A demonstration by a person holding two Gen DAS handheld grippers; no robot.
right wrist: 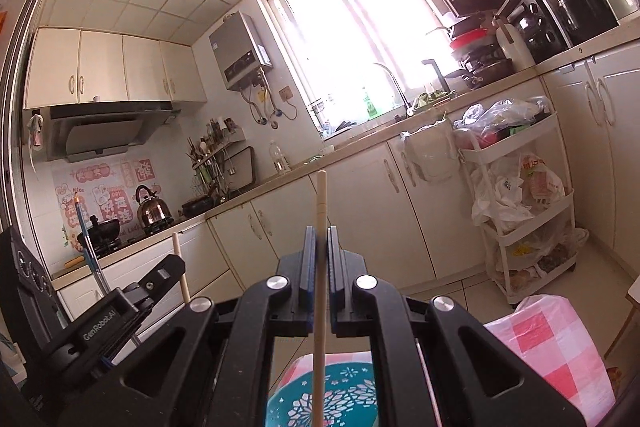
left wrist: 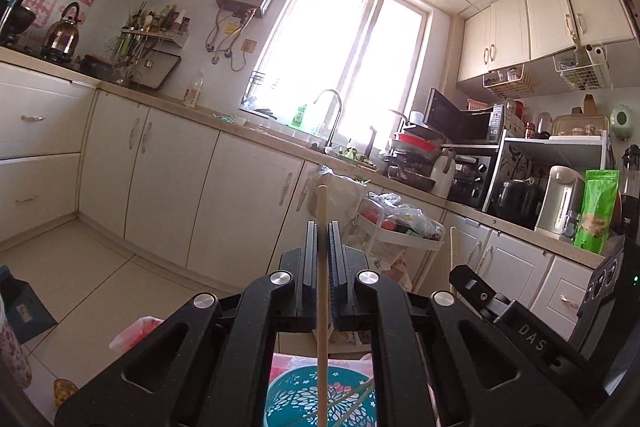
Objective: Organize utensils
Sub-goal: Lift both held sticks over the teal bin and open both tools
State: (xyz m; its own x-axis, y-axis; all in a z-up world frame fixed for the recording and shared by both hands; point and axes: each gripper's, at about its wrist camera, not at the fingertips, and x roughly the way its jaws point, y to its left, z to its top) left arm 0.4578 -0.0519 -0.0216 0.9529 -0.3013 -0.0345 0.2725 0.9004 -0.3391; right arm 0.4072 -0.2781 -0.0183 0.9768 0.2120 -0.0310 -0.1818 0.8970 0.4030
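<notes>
- Kitchen background: cream cabinets [left wrist: 248, 195], bright window [left wrist: 340, 67] at frame centre, faucet [left wrist: 332, 115] beneath it; white trolley [right wrist: 524, 211] at right of the right wrist view.
- Left gripper [left wrist: 322, 247]: jaws nearly closed, clamped on a wooden chopstick [left wrist: 322, 267]; stick upright, running from bottom edge to above the fingertips.
- Right gripper [right wrist: 321, 251]: jaws nearly closed, clamped on a pale chopstick [right wrist: 320, 267]; upright at frame centre.
- Teal patterned holder [right wrist: 320, 399] at bottom centre, below both grippers; checked cloth [right wrist: 560, 343] beside it.
</notes>
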